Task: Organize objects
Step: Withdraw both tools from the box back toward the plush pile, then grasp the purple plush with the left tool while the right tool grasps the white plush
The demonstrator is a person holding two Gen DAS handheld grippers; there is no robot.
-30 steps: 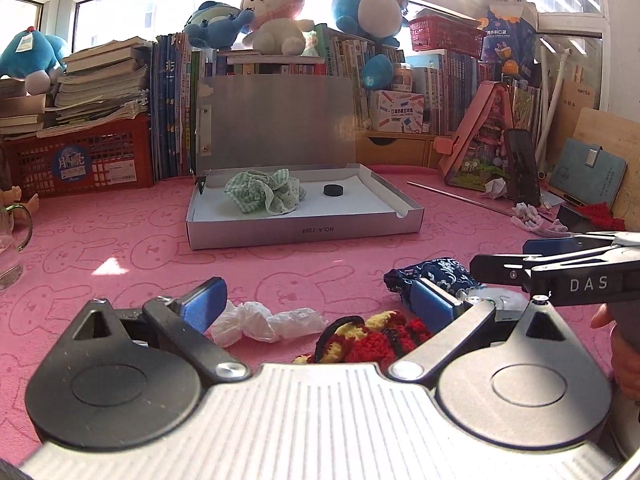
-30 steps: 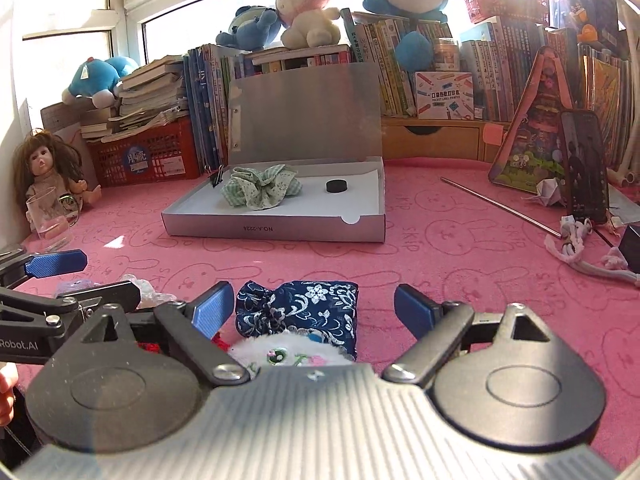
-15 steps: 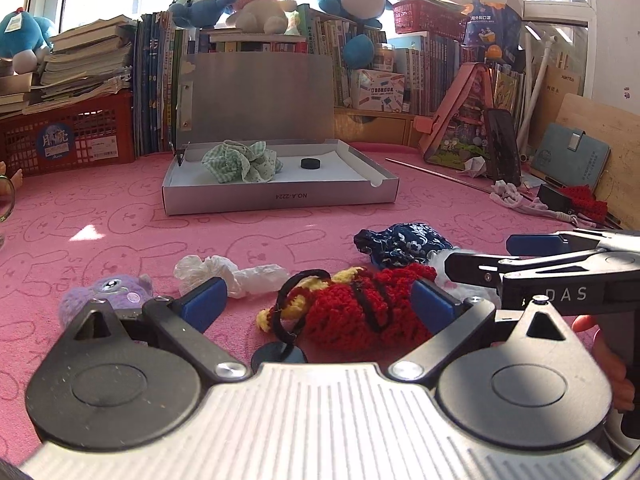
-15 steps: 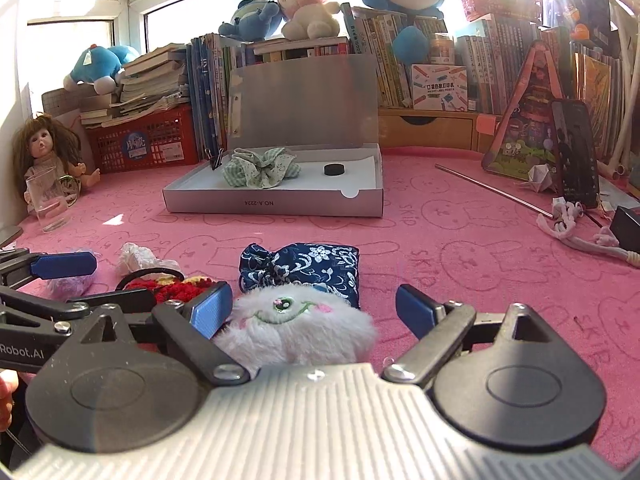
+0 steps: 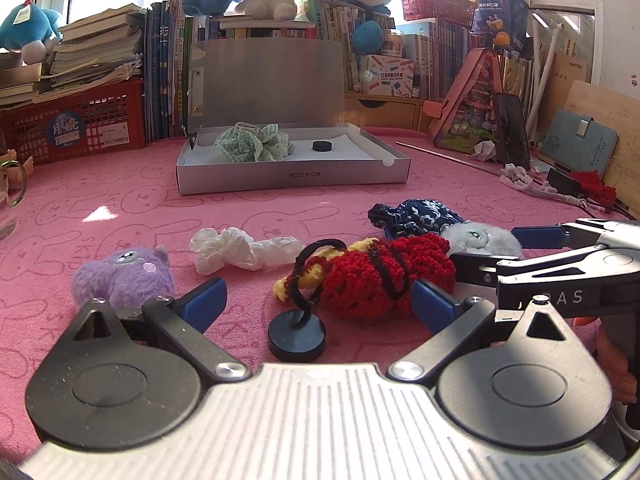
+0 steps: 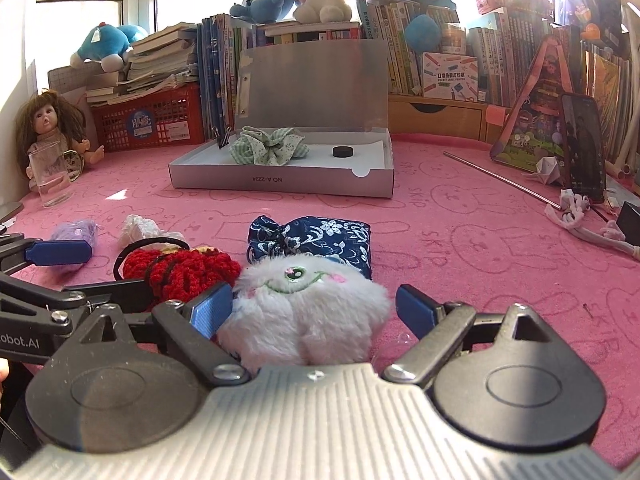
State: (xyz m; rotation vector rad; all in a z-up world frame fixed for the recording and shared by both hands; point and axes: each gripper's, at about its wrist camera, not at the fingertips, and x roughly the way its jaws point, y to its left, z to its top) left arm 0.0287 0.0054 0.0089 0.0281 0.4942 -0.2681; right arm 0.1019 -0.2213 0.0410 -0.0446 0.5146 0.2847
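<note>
So both grippers are hanging low over the pink desk (image 5: 120, 208) with a little pile of soft stuff in front of them. The left gripper (image 5: 316, 304) is sitting with its fingers spread wide, nothing between them yet; the red crochet piece (image 5: 384, 276) with its black hair tie (image 5: 308, 276) and a black disc (image 5: 296, 338) are lying right in that gap. The right gripper (image 6: 312, 312) is also open, fingers either side of the white plush (image 6: 304, 316), and the left pad looks like it's touching the fur, but it isn't squeezing.

The box (image 6: 280, 180) is sitting well back with its lid up, already holding a green scrunchie (image 6: 268, 146) and a small black puck (image 6: 343, 152). A blue pouch (image 6: 320, 240), purple plush (image 5: 124, 276) and crumpled white bag (image 5: 240, 250) are still waiting on the desk.

Looks like we're at the pick-up step. I'm guessing the next move is closing on the white plush gently, since it's squishy, then lifting it clear of the pouch and carrying it to the box.
</note>
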